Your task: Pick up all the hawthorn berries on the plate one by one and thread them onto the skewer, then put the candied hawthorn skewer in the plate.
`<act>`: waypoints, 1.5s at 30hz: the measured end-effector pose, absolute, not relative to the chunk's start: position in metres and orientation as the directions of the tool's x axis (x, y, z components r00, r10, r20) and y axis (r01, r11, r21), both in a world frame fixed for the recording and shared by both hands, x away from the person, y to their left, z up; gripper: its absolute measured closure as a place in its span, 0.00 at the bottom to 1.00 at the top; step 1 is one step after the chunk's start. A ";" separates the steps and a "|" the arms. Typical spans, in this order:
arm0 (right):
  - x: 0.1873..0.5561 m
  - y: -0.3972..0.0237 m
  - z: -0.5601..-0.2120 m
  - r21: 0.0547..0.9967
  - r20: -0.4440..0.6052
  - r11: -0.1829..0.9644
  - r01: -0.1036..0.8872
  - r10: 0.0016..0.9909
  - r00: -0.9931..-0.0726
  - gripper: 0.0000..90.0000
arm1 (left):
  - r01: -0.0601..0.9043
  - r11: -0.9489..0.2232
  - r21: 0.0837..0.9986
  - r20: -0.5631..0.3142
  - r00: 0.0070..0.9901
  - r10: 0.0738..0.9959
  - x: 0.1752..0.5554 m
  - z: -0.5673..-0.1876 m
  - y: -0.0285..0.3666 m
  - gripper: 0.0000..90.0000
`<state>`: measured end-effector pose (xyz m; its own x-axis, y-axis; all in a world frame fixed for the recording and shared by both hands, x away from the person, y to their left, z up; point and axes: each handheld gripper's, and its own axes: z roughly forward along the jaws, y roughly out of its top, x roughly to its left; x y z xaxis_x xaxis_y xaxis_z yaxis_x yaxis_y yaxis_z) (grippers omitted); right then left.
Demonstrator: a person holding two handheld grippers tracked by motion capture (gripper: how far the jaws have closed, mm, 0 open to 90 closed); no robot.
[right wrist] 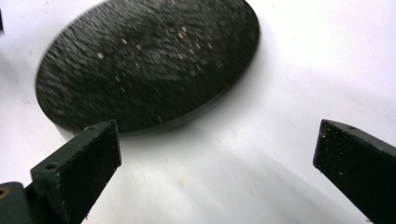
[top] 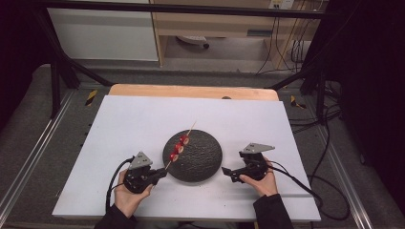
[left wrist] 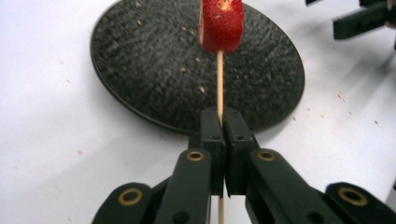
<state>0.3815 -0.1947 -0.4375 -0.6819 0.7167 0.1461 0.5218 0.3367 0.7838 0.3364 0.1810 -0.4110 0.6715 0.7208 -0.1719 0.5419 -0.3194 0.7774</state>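
Observation:
A thin wooden skewer point(top: 191, 129) threaded with three red strawberry slices point(top: 179, 148) lies slanted above the round black plate point(top: 203, 160). My left gripper point(top: 162, 172) is shut on the skewer's near end; in the left gripper view the stick point(left wrist: 219, 84) rises from between the closed jaws to a red slice point(left wrist: 221, 25). At the plate's right edge my right gripper point(top: 225, 171) stands open, nothing between its jaws. The right gripper view has both fingers point(right wrist: 93, 158) spread wide over the white board, with the plate point(right wrist: 149, 60) beyond them.
The plate sits on a white board point(top: 143, 119) that covers a wooden table point(top: 191, 90). Small crumbs speckle the plate and board. Cables trail off to the right point(top: 305, 183). Black frame bars stand at the back and sides.

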 end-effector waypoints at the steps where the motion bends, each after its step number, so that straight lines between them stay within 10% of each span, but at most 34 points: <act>1: 0.380 -0.198 -0.439 0.783 0.148 0.335 0.524 0.719 -0.680 0.02 | 0.544 -0.318 0.777 -0.171 0.668 0.724 0.338 -0.409 0.181 0.98; 45: 0.359 -0.251 -0.456 0.783 0.142 0.318 0.535 0.746 -0.651 0.02 | 0.685 -0.505 0.525 -0.096 0.638 0.764 0.392 -0.418 0.120 0.98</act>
